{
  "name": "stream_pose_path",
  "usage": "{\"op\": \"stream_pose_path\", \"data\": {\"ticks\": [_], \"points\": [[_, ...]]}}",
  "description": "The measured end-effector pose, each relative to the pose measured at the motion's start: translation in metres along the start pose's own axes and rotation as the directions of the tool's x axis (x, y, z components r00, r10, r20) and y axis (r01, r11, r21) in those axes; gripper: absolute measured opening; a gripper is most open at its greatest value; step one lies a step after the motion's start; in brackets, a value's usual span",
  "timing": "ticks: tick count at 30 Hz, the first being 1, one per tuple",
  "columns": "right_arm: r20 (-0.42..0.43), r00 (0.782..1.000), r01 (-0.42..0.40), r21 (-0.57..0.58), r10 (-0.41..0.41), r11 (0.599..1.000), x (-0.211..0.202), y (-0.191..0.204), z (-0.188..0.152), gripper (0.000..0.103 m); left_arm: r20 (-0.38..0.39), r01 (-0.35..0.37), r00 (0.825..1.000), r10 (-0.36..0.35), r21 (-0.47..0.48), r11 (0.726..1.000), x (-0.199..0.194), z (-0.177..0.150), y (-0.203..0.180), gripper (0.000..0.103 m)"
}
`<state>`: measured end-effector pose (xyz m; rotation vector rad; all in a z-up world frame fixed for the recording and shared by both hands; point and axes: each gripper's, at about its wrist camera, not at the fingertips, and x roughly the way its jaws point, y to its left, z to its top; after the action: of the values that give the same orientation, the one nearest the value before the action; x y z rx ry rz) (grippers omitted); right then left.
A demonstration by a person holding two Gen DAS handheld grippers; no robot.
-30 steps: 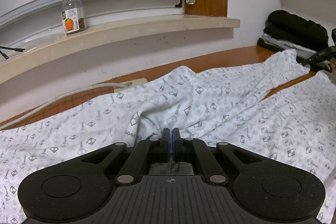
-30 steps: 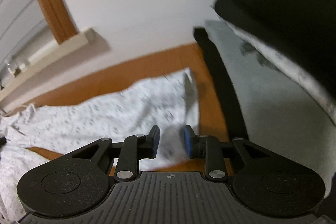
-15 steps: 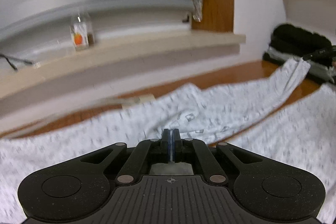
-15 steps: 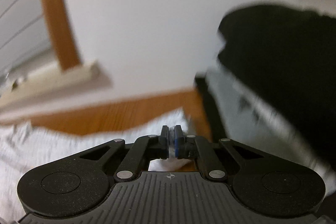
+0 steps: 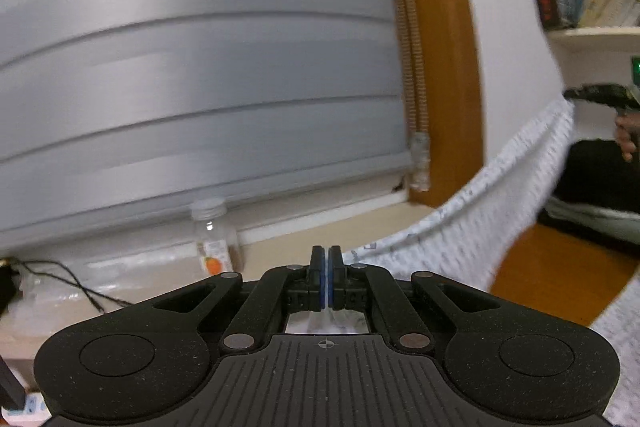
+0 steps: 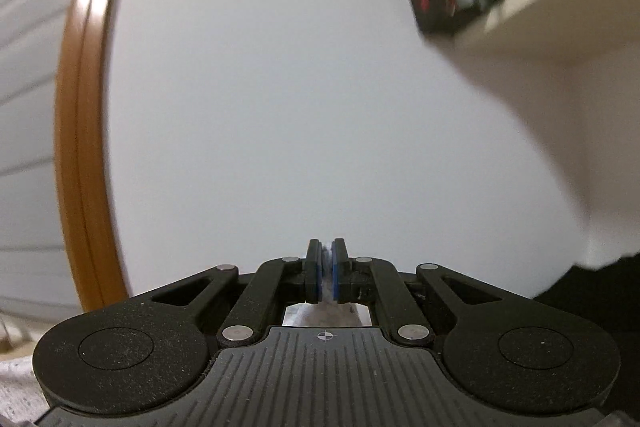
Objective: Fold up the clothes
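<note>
Counts being logged: two grippers being seen, left gripper (image 5: 325, 277) and right gripper (image 6: 326, 271). One patterned garment (image 5: 472, 227) being shown. One bottle (image 5: 214, 235), one folded clothes pile (image 5: 600, 187), one bookshelf (image 6: 540, 7) being counted.

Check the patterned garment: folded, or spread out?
Spread, held up. The patterned garment stretches in a band from the left gripper up to the right gripper, both shut on it; no fold visible.
</note>
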<state>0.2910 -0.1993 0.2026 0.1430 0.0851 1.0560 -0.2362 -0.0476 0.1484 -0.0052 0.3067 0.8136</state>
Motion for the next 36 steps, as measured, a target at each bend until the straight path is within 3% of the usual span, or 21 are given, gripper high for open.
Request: {"op": "stream_pose_path", "data": {"ticks": [2,4,6,8,10,12,14,19,25,28,32,36], "points": [[-0.039,0.999,0.016,-0.029,-0.018,0.999,-0.012,-0.013,-0.007,0.006,-0.038,0.053,0.998,-0.053,0.003,0.999,-0.003,-0.011,-0.013,0.001],[-0.163,0.983,0.073,-0.092,-0.087,0.993,-0.021,-0.034,-0.035,0.006,-0.118,0.144,0.983,-0.144,-0.013,0.99,0.002,-0.032,-0.029,0.001],[-0.393,0.914,0.079,-0.072,-0.101,0.994,-0.017,-0.061,-0.069,0.007,-0.203,0.215,0.955,-0.219,-0.041,0.976,0.013,-0.056,-0.043,0.002],[-0.502,0.848,0.124,-0.119,-0.168,0.985,-0.021,-0.081,-0.102,0.011,-0.256,0.255,0.93,-0.265,-0.07,0.964,0.021,-0.072,-0.051,0.002],[-0.527,0.832,0.132,-0.114,-0.173,0.985,-0.027,-0.092,-0.113,0.023,-0.252,0.248,0.931,-0.263,-0.09,0.965,0.023,-0.073,-0.049,0.002],[-0.537,0.837,0.096,-0.047,-0.106,0.994,-0.029,-0.097,-0.114,0.024,-0.235,0.245,0.935,-0.266,-0.118,0.962,0.023,-0.067,-0.043,0.004],[-0.537,0.839,0.063,-0.056,-0.083,0.996,-0.026,-0.087,-0.114,0.025,-0.229,0.223,0.943,-0.242,-0.107,0.969,0.025,-0.061,-0.038,0.004],[-0.559,0.829,-0.053,-0.042,0.021,0.998,-0.012,-0.039,-0.136,0.03,-0.26,0.183,0.942,-0.212,-0.129,0.975,0.033,-0.072,-0.023,0.004],[-0.63,0.773,-0.143,-0.061,0.073,0.988,0.005,0.016,-0.184,0.03,-0.325,0.089,0.937,-0.13,-0.137,0.987,0.041,-0.101,0.002,0.008],[-0.631,0.772,-0.154,-0.064,0.079,0.986,0.004,0.022,-0.197,0.034,-0.336,0.053,0.936,-0.101,-0.148,0.988,0.037,-0.109,0.017,0.008],[-0.6,0.795,-0.156,-0.068,0.085,0.985,-0.001,0.02,-0.2,0.036,-0.35,0.03,0.933,-0.082,-0.154,0.988,0.03,-0.118,0.029,0.008],[-0.596,0.799,-0.158,-0.087,0.076,0.984,-0.002,0.023,-0.2,0.038,-0.357,0.015,0.931,-0.072,-0.16,0.987,0.022,-0.128,0.035,0.008]]}}
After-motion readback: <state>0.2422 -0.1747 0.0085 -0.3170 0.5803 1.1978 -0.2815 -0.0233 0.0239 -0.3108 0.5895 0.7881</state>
